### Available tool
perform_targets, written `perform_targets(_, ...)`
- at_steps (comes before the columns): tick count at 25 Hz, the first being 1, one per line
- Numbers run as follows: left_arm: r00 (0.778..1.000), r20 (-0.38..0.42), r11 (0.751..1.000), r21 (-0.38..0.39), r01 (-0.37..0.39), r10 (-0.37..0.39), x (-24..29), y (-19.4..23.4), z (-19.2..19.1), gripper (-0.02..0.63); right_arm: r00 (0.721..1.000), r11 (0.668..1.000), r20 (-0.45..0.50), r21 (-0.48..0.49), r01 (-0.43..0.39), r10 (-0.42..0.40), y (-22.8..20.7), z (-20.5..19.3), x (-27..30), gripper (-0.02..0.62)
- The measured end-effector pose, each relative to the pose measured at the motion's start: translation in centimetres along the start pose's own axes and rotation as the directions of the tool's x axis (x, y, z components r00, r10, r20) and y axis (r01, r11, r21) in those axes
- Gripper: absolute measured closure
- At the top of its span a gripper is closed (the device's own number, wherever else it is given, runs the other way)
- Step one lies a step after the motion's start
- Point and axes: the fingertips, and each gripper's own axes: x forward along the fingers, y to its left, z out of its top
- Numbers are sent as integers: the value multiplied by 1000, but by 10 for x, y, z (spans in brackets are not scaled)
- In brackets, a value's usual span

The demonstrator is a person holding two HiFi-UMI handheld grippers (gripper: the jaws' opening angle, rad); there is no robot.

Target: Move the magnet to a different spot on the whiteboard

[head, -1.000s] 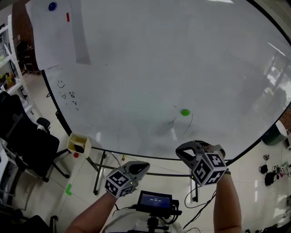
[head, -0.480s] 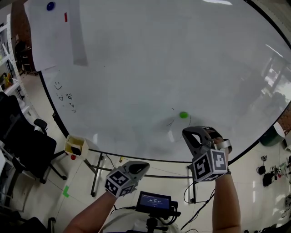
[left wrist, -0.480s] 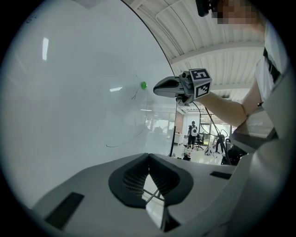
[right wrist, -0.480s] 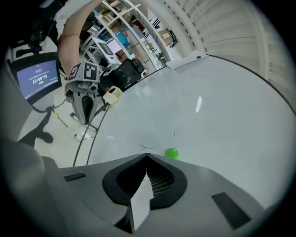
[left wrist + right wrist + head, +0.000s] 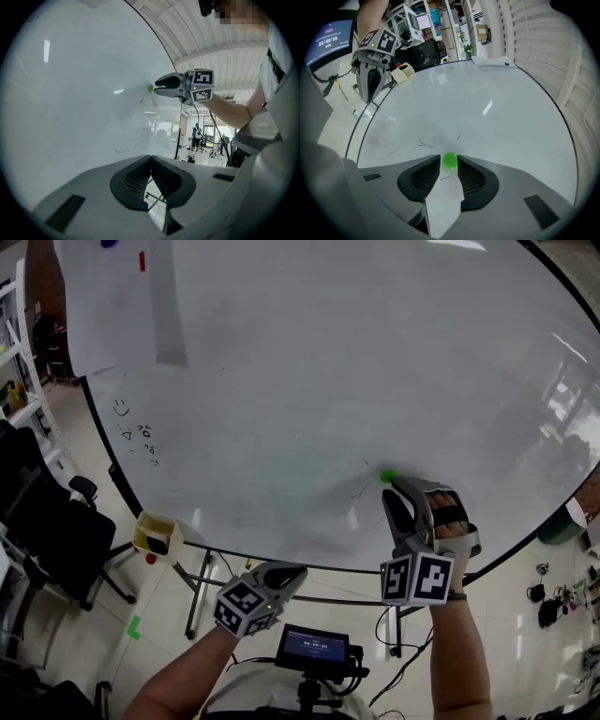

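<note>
1. Magnet (image 5: 450, 161): it is a small green ball. It sticks to the whiteboard (image 5: 309, 371), in the lower right part of the head view, next to some thin pen marks.
2. The right claw (image 5: 394, 486) is at the magnet. Its jaws have just been opening. They stand apart, with the magnet right between the tips. The pads do not seem to squeeze it.
3. The left claw (image 5: 150, 158) is closed with nothing in it. It hangs low in the head view, under the board's bottom edge and away from the magnet.
4. What looks done: the right claw is in place for the grab.
5. What looks left: close on the magnet, pull it off, and stick it on a new spot. The magnet has not been moved yet. There is lots of bare board in the middle and upper right of the head view.
</note>
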Motion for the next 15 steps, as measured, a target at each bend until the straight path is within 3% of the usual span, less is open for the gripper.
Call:
perform_targets(5,1000,16,1000,-5,-11,11,-2,8,2,572,996,997,-58,-22,73,-74,-4,3,11,407)
perform_targets(15,1000,23,1000,-3,-19,19,-4,12,3,572,986,993,-119,-1,120,-119,-2,1,19,425)
